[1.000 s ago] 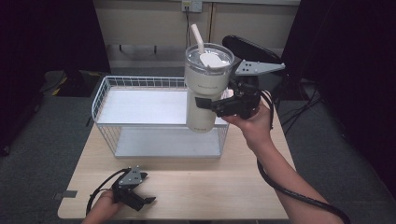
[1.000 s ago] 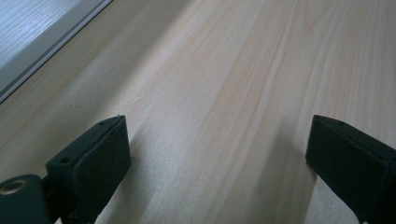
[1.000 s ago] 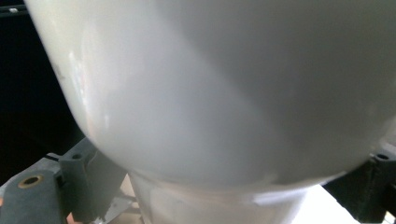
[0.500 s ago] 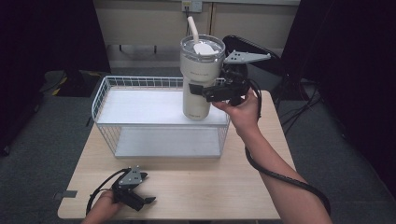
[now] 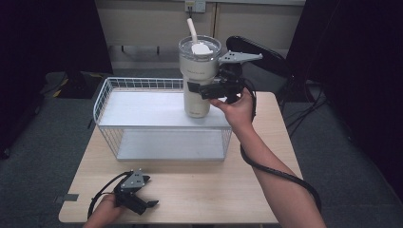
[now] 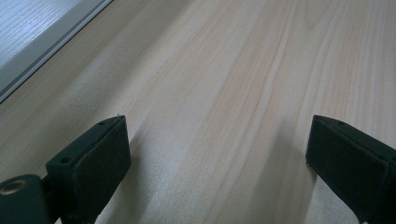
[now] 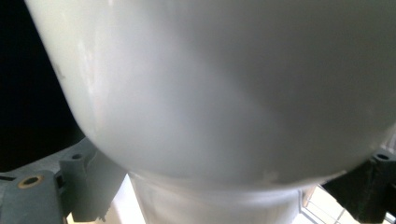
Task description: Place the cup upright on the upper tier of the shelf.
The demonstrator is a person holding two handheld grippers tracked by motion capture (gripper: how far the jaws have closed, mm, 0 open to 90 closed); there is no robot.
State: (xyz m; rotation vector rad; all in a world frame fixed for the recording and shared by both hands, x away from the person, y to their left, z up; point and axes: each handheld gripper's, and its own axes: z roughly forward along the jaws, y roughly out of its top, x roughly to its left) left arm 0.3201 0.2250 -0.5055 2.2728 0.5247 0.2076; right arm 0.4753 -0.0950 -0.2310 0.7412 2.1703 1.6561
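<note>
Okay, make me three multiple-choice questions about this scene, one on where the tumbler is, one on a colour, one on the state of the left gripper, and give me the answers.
1. Where is the tumbler?
A. held above the wire basket
B. lying on the bare table
C. on the floor

2. What colour is the tumbler's straw?
A. red
B. white
C. black

3. How is the left gripper?
A. shut on a cloth
B. shut on the straw
C. open, holding nothing

Answers:
1 A: the high view shows the right gripper clasping it upright over the basket's right end.
2 B: the straw rising from the lid is white.
3 C: in the left gripper view its fingers stand wide apart with bare wood of the table between them.
</note>
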